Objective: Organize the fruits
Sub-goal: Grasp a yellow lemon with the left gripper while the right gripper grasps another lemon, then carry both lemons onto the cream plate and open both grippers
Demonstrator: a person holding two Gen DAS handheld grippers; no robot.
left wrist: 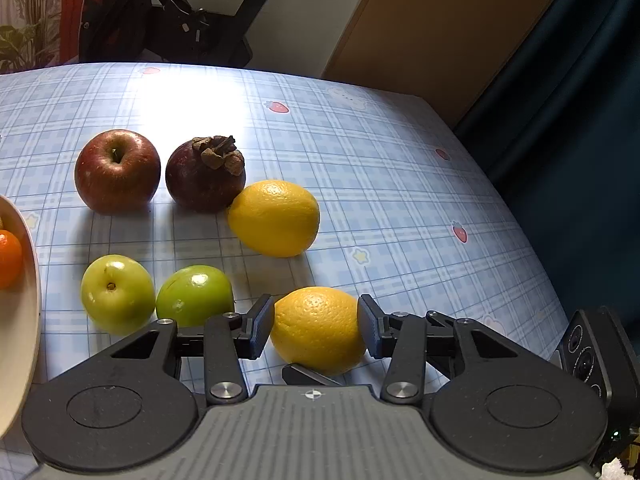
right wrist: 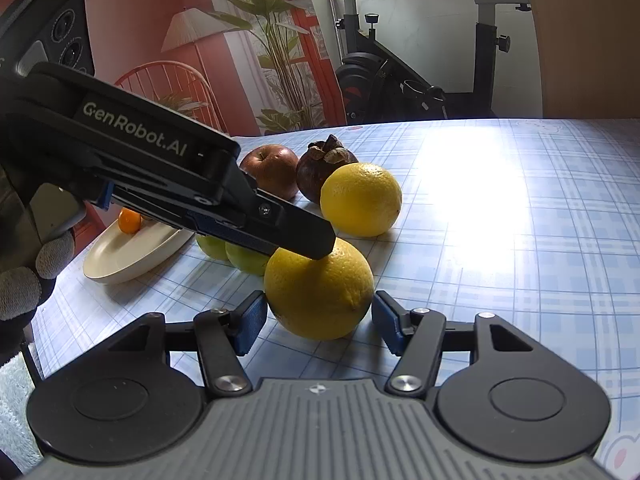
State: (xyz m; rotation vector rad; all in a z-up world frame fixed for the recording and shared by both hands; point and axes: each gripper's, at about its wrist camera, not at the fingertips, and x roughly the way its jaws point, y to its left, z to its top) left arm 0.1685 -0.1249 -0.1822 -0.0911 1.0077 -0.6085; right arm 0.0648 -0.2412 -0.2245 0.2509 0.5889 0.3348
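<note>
A yellow citrus fruit (left wrist: 316, 320) (right wrist: 318, 292) rests on the checked tablecloth (left wrist: 400, 200), and both grippers are around it. My left gripper (left wrist: 316, 330) is shut on it, with a pad pressing each side. In the right wrist view one of its fingers (right wrist: 304, 232) lies across the fruit's top. My right gripper (right wrist: 319, 316) stands open, its blue pads flanking the fruit's near half with slim gaps. One right fingertip (left wrist: 308, 374) shows under the fruit in the left wrist view.
Close behind lie a second yellow citrus (left wrist: 276, 218), a mangosteen (left wrist: 204, 176), a red apple (left wrist: 117, 171) and two green apples (left wrist: 117, 294) (left wrist: 194, 294). A cream plate (left wrist: 20, 320) (right wrist: 132, 256) holding a small orange (right wrist: 130, 220) sits left. The table's edge drops off at the right.
</note>
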